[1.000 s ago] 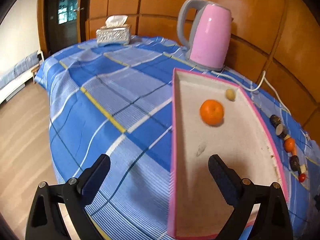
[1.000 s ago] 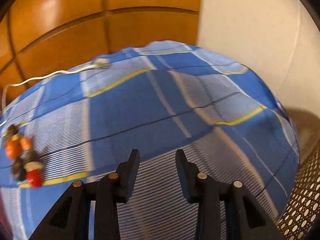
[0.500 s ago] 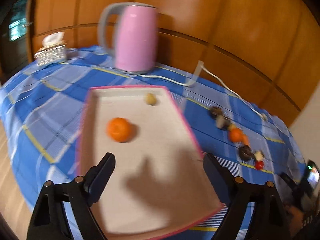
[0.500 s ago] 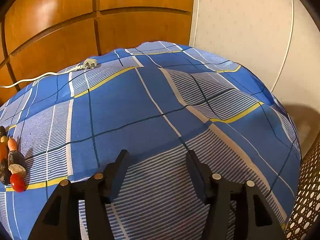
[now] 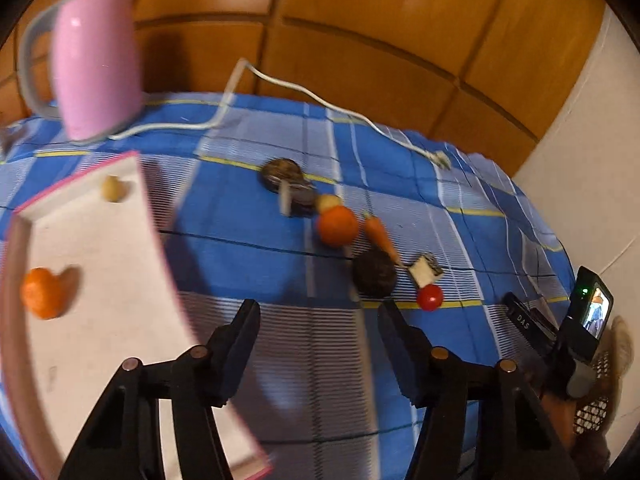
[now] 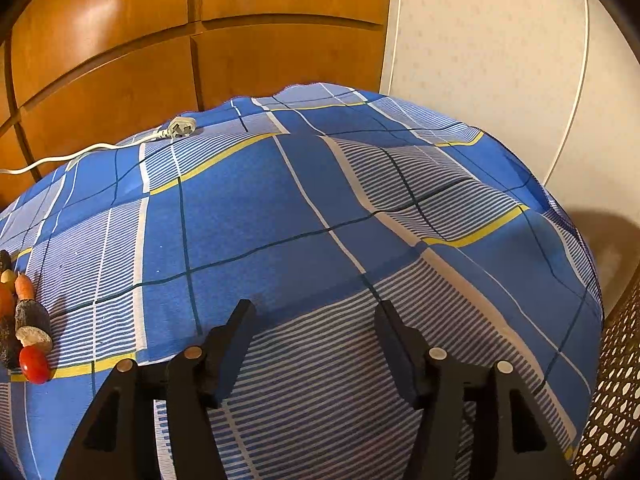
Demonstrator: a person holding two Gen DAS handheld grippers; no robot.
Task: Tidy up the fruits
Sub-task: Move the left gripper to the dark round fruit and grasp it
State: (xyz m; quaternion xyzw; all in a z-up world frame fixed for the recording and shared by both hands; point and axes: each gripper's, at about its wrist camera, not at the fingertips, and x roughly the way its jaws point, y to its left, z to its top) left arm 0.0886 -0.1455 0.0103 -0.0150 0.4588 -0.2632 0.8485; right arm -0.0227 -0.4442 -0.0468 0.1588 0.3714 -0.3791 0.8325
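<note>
Landmark: pink-rimmed tray (image 5: 24,208).

Fruit positions. In the tray: one orange (image 5: 42,293) near its left wall, one small pale yellow fruit (image 5: 111,188) toward its far corner. Right of the tray, on the blue checked cloth (image 5: 240,240), a loose line of pieces runs away from the tray's far corner toward the near right: two dark round slices (image 5: 286,184), a small pale fruit (image 5: 329,201), a second orange (image 5: 337,226), a small carrot (image 5: 380,236), a dark round fruit (image 5: 374,278), a white-fleshed wedge (image 5: 425,271), a red cherry tomato (image 5: 429,297). Some of these are touching. View is motion-blurred; identities of the dark pieces uncertain.

Left gripper (image 5: 316,316): jaws closing, nothing between them, only cloth below. It sits just right of the tray's near edge, short of the dark fruit and tomato.

Right gripper (image 6: 312,316): jaws opening, nothing between them; over bare cloth, far right of the tray. The fruit line shows only at the left edge of its view.

Handling, judged:
- Orange: light, firm, slightly yielding skin; take across the widest part.
- Tomato: small, smooth, will roll or squirt out; centre it, squeeze gently.
- Carrot: stiff; take across mid-length.
- Wedge: probably soft; grip on its flat faces.

Pink kettle (image 5: 96,64) and its white cord (image 5: 320,100) lie beyond the tray, clear of the line.
</note>
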